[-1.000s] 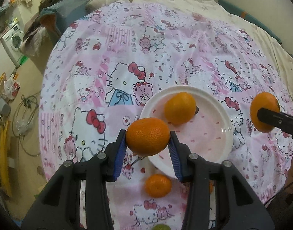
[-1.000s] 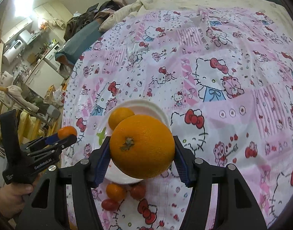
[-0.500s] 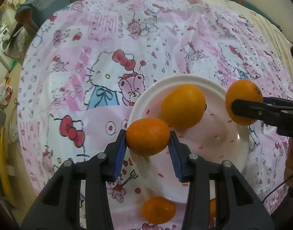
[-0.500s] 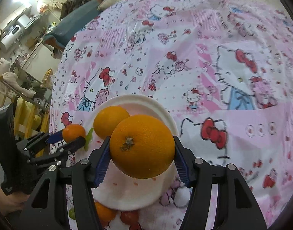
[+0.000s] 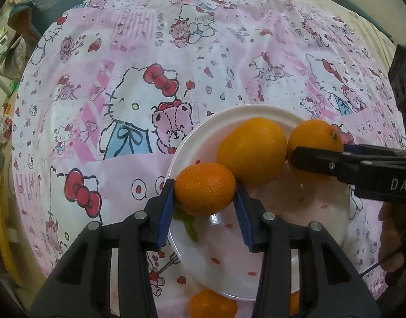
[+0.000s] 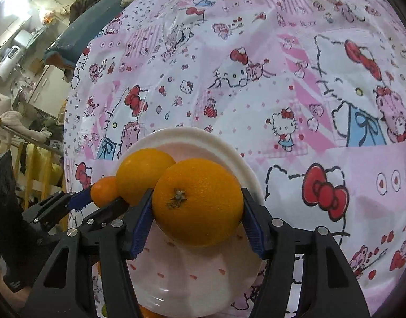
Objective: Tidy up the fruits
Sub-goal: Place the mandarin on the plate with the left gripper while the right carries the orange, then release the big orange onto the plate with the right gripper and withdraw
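Observation:
A white plate (image 5: 277,259) with red specks sits on the Hello Kitty cloth; it also shows in the right wrist view (image 6: 203,137). One orange (image 5: 252,149) lies in it, also seen in the right wrist view (image 6: 143,171). My left gripper (image 5: 205,200) is shut on a small mandarin (image 5: 205,188) over the plate's left rim. My right gripper (image 6: 197,220) is shut on a large orange (image 6: 197,202) over the plate, beside the lying orange. In the left wrist view that large orange (image 5: 315,143) shows at the plate's right.
Another mandarin (image 5: 212,304) lies on the cloth just in front of the plate. A green leaf (image 5: 189,225) lies at the plate's left edge. The pink Hello Kitty cloth (image 5: 149,66) covers the round table. Clothes and furniture stand beyond the table's left edge (image 6: 30,92).
Both grippers have moved in over the plate with their fruit. The large orange has come up beside the orange lying in the plate.

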`<action>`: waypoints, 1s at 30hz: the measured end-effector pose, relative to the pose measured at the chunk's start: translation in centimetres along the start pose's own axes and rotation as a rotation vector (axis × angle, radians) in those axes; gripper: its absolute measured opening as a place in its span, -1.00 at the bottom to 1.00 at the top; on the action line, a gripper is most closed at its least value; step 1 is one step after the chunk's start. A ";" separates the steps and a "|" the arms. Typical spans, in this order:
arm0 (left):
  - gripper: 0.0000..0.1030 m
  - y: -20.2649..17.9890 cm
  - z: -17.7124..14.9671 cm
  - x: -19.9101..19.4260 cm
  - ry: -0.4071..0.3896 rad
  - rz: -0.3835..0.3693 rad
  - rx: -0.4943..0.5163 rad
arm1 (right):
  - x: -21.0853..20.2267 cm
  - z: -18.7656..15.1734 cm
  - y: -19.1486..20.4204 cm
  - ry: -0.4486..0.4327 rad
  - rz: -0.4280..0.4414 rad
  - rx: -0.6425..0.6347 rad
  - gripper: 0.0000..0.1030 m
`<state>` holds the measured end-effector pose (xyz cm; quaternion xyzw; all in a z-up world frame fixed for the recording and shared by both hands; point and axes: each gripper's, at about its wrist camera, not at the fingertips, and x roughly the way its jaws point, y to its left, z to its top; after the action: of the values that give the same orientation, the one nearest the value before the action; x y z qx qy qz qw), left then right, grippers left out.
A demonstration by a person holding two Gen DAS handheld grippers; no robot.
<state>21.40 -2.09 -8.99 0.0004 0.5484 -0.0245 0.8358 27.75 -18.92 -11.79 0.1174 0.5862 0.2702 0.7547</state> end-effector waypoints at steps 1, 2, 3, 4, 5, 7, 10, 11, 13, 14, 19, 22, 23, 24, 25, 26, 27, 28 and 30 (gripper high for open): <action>-0.22 0.0 0.0 0.0 0.000 0.001 -0.003 | 0.0 0.0 0.0 0.003 0.000 -0.003 0.26; -0.22 -0.1 0.0 0.0 0.002 0.002 -0.005 | 0.0 -0.1 0.0 0.003 -0.001 -0.005 0.26; -0.22 -0.1 0.0 0.0 0.006 0.003 -0.006 | 0.1 -0.1 0.0 0.005 -0.003 -0.008 0.26; -0.22 -0.2 0.0 0.0 0.012 0.005 -0.006 | 0.2 -0.2 0.1 0.009 -0.005 -0.009 0.26; -0.22 -0.2 -0.1 0.0 0.020 0.008 -0.004 | 0.2 -0.3 0.1 0.008 -0.003 -0.009 0.27; -0.21 -0.4 -0.1 0.2 0.033 0.009 0.001 | -0.1 -0.2 0.2 -0.011 -0.006 -0.009 0.31; -0.04 -0.7 -0.2 0.1 0.032 0.000 0.010 | -0.8 0.1 0.0 -0.050 -0.001 0.005 0.45; 0.06 -0.8 -0.2 0.1 0.029 0.001 0.015 | -0.9 0.2 -0.1 -0.051 0.000 0.007 0.45; 0.12 -1.1 -0.2 -0.1 0.025 0.000 0.027 | -0.9 0.3 -0.2 -0.047 0.004 0.005 0.45; 0.16 -1.3 -0.2 0.0 0.028 -0.003 0.029 | -0.9 0.3 -0.1 -0.049 0.002 0.003 0.45; 0.17 -1.3 -0.3 -0.3 0.027 0.003 0.021 | -1.3 0.3 -0.1 -0.058 -0.007 -0.004 0.45; 0.42 -1.2 -0.4 -0.6 0.023 0.001 0.013 | -2.0 0.4 0.0 -0.077 -0.016 -0.005 0.45; 0.52 -1.0 -0.5 -0.8 0.018 0.001 0.000 | -2.2 0.4 0.0 -0.082 -0.026 -0.008 0.47; 0.54 -0.9 -0.6 -0.9 0.014 -0.002 -0.006 | -2.4 0.3 0.0 -0.090 -0.036 -0.008 0.52; 0.55 -0.8 -0.7 -1.1 0.010 -0.010 -0.012 | -2.7 0.2 -0.1 -0.102 -0.042 -0.004 0.60; 0.55 -0.8 -0.8 -1.3 0.009 -0.015 -0.014 | -2.9 0.0 -0.1 -0.116 -0.049 0.005 0.62; 0.55 -0.7 -0.8 -1.5 0.007 -0.012 -0.015 | -3.1 -0.1 -0.1 -0.120 -0.053 0.008 0.64; 0.55 -0.7 -0.9 -1.7 0.003 -0.007 -0.015 | -3.3 -0.2 0.0 -0.122 -0.058 0.005 0.64; 0.55 -0.6 -1.1 -2.3 -0.007 -0.005 -0.022 | -4.0 -0.5 0.6 -0.136 -0.070 -0.019 0.65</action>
<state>19.47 -2.52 -7.28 -0.0102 0.5458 -0.0207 0.8376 26.44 -20.69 -8.36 0.1076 0.5349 0.2405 0.8028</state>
